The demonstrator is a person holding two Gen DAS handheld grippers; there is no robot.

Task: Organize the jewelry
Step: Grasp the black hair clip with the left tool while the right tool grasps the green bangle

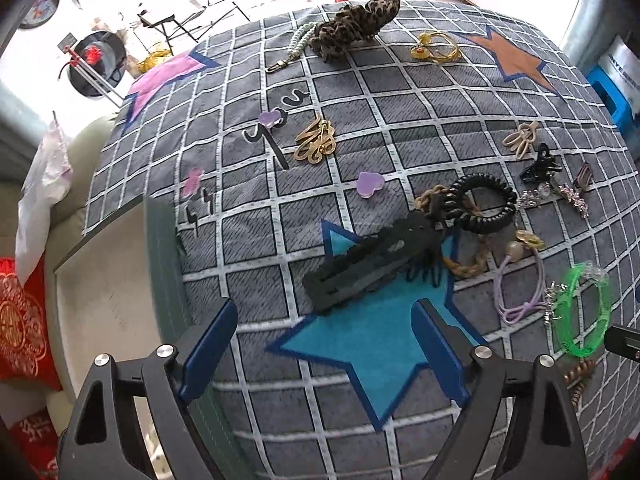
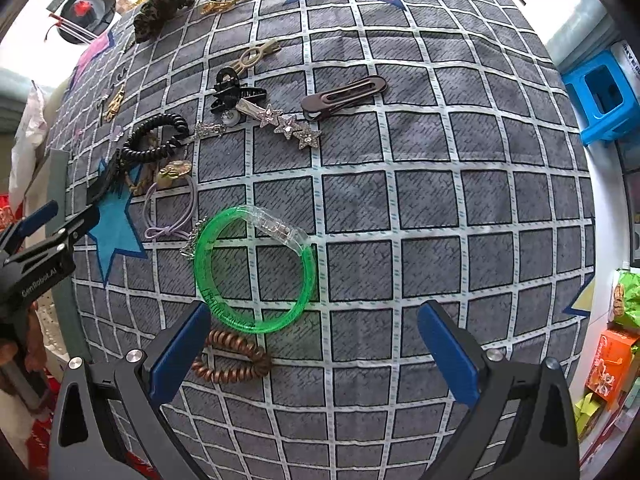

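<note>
Green bangle lies just beyond right gripper's spread fingers.

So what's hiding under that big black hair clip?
The big black hair clip lies across the blue star on the checked cloth. Its far end overlaps a brown chain. Whatever lies directly beneath stays hidden.

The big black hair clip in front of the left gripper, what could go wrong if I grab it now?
The big black hair clip lies tangled with the black coil hair tie and a tan chain, so lifting it may drag those along. The left gripper is open and wide, and the grey box edge sits close beside its left finger, so a swing could bump it.
</note>
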